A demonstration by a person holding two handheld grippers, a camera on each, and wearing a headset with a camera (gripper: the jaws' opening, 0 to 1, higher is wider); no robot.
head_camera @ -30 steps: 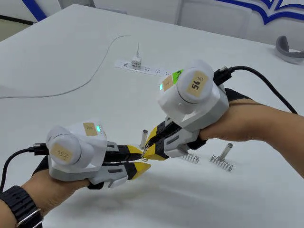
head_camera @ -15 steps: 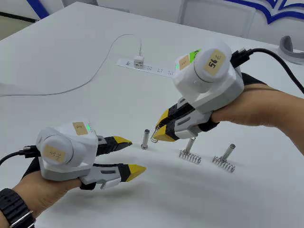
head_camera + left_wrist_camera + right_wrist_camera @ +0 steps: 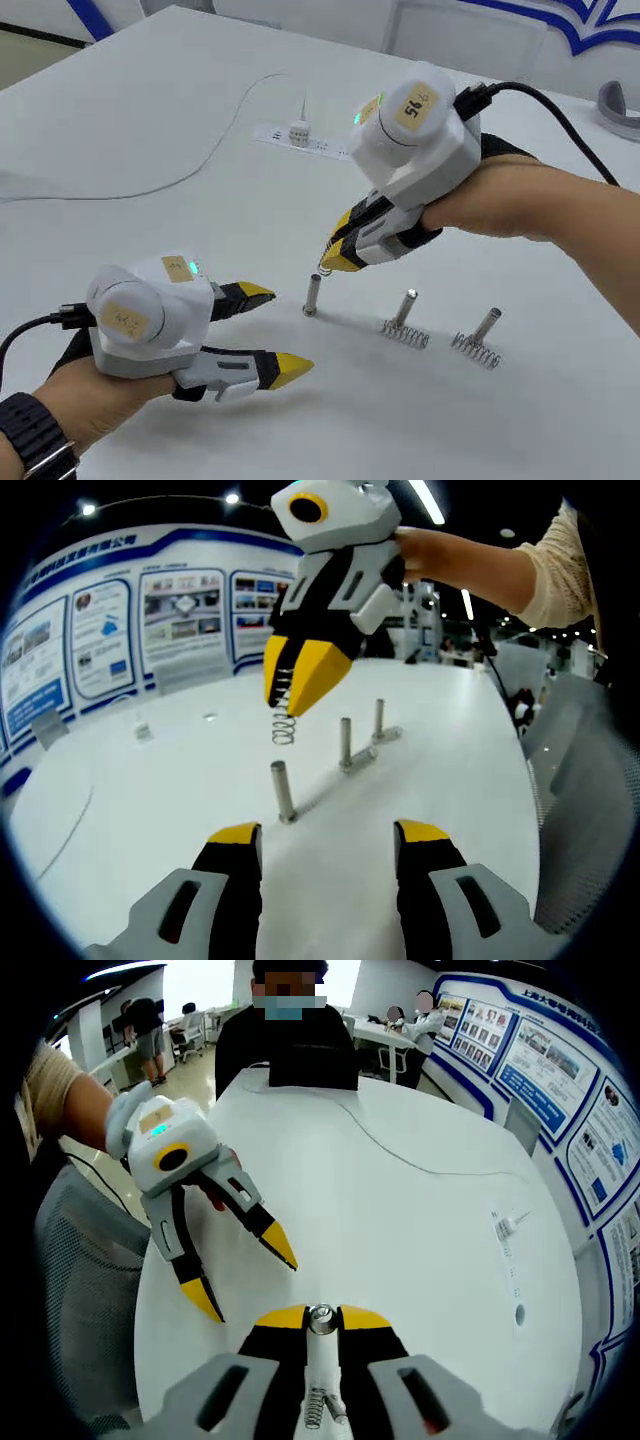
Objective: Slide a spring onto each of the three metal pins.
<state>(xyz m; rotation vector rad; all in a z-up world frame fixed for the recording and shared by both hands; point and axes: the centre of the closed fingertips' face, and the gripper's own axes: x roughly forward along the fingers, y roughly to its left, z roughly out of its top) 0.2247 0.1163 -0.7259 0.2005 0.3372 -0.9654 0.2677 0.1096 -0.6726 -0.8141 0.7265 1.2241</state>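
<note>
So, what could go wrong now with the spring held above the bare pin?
The right gripper grips the spring by its upper part, so the free lower end may miss the pin. A sideways nudge might tip that pin. The open left gripper nearby could also bump it.

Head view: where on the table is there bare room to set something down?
Bare: the table left of the cable, and the near stretch right of the left tongs. Crowded: the three pins, with the right tongs above.

Right tool (image 3: 335, 262) pinching spring (image 3: 324, 270), bare pin (image 3: 312, 295) below
</note>
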